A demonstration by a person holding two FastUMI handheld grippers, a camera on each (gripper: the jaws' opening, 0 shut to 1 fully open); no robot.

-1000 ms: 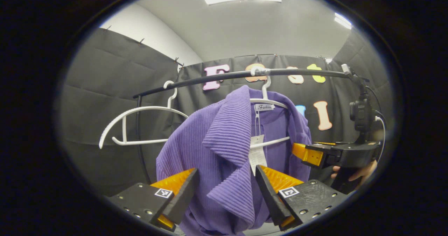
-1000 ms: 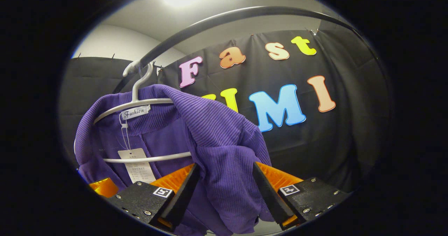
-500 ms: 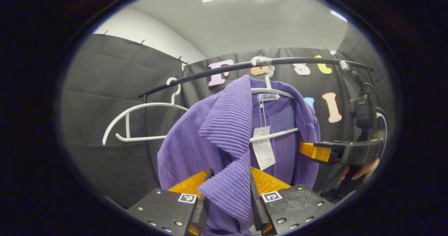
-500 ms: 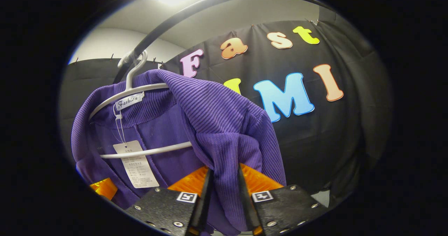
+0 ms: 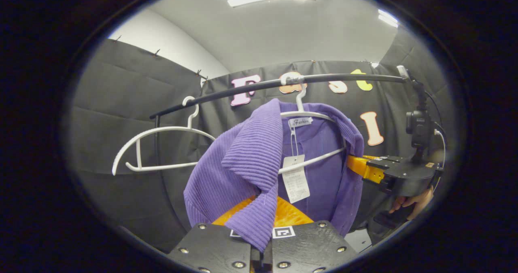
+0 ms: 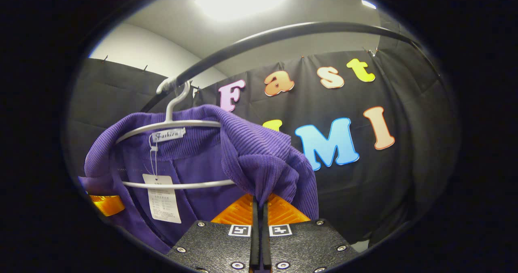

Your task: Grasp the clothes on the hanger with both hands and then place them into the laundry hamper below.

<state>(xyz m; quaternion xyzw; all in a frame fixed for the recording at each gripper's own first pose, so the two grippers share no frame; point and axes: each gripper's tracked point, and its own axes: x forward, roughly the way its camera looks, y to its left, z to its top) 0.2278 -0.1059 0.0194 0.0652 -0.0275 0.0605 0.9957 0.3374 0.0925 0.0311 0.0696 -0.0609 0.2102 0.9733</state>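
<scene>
A purple ribbed garment [image 5: 251, 159] [image 6: 259, 159] hangs on a white hanger [image 5: 307, 115] [image 6: 174, 125] from the black rail [image 5: 344, 79] [image 6: 283, 34]. A paper tag [image 5: 295, 180] [image 6: 164, 198] dangles from its collar. My left gripper [image 5: 261, 246] is shut on the garment's left front lapel, low in the left gripper view. My right gripper [image 6: 260, 208] is shut on the fabric of the other shoulder; it also shows at the right of the left gripper view [image 5: 364, 170], held by a hand [image 5: 412, 202].
A second, bare white hanger [image 5: 162, 143] hangs further left on the same rail. A black camera on a clamp [image 5: 419, 127] sits at the rail's right end, with a cable. Black cloth walls close in the booth behind the rail.
Both grippers went from open around the fabric to fully shut on it. The left one closed on the lapel, the right one on the shoulder fabric.
</scene>
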